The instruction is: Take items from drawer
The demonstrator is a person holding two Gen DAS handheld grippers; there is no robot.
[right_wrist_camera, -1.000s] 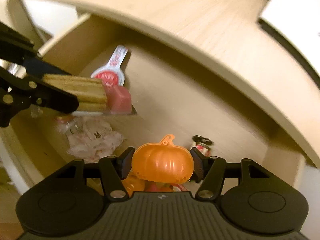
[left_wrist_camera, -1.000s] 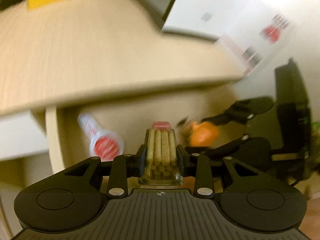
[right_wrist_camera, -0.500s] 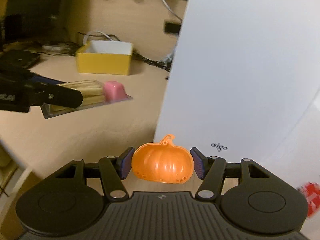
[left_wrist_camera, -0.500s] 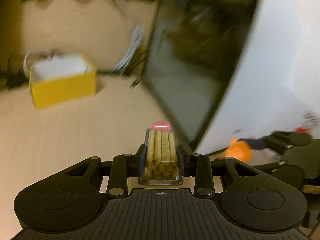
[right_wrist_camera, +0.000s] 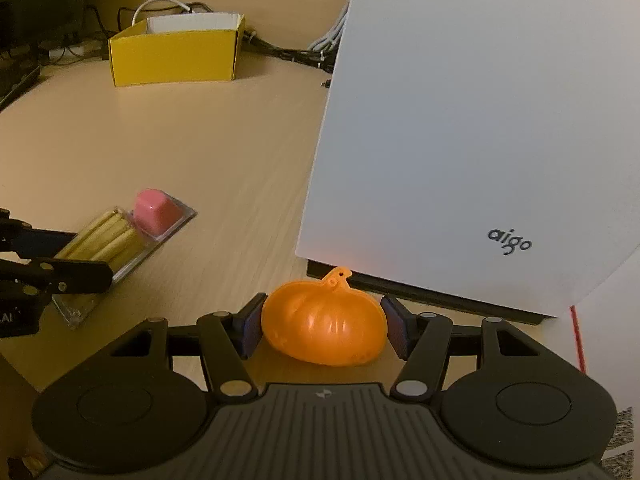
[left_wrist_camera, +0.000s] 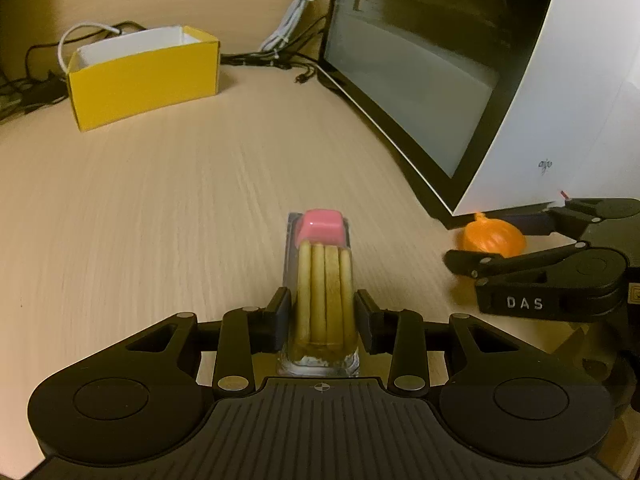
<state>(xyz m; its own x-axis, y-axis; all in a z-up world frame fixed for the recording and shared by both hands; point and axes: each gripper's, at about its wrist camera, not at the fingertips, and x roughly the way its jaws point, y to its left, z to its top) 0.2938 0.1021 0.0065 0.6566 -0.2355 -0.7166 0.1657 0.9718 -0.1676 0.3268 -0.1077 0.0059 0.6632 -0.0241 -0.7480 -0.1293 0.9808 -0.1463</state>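
Glass shows only in the left wrist view: the dark side panel of the white computer case [left_wrist_camera: 436,64], with a bundled white cable [left_wrist_camera: 296,12] behind it. The right wrist view sees the same case from its plain white side [right_wrist_camera: 460,120], where a small printed logo reads "aigo" (the left view catches that mark too, but too small to read). Both views take in the yellow box [left_wrist_camera: 144,80] standing at the back of the light wood table [left_wrist_camera: 160,200], with cables trailing behind it.

The left hand-held gripper [left_wrist_camera: 322,320] is closed to a narrow gap on a clear snack pack [left_wrist_camera: 324,280] of biscuit sticks with a pink dip cup at its far end. From the right wrist view the pack [right_wrist_camera: 120,240] lies low over the table, tilted toward the case; whether its far end touches the wood I cannot tell.

The right hand-held gripper [right_wrist_camera: 324,328] is closed on an orange plastic pumpkin [right_wrist_camera: 324,320], one pad against each flank, stem loop pointing up. The pumpkin [left_wrist_camera: 492,236] sits just in front of the case's lower edge, close above the table. The two grippers are near each other, the left one's pack well clear of the pumpkin.
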